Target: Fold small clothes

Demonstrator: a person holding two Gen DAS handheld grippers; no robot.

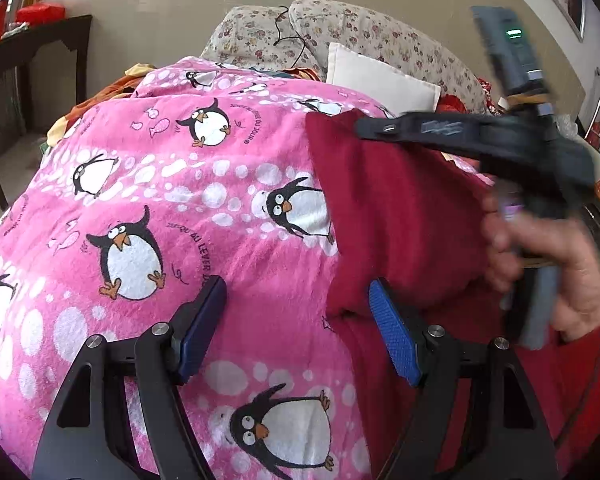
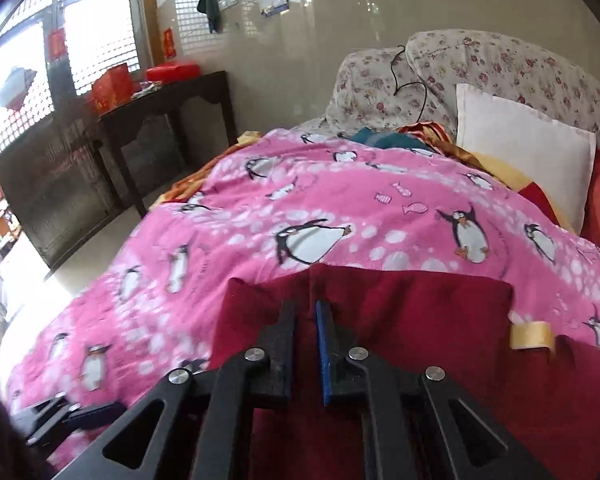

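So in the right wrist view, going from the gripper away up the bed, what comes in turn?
right gripper → dark red garment → pink penguin blanket → teal cloth → floral pillows.

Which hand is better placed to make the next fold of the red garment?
Probably right. The right tool sits nearly shut over the dark red garment, near its far edge. The left tool stands open, straddling the garment's left edge and the penguin blanket.

Bright daylight from window (image 2: 24, 80); glare there; fisheye edges dark; hand (image 1: 548, 264) motion-blurred.
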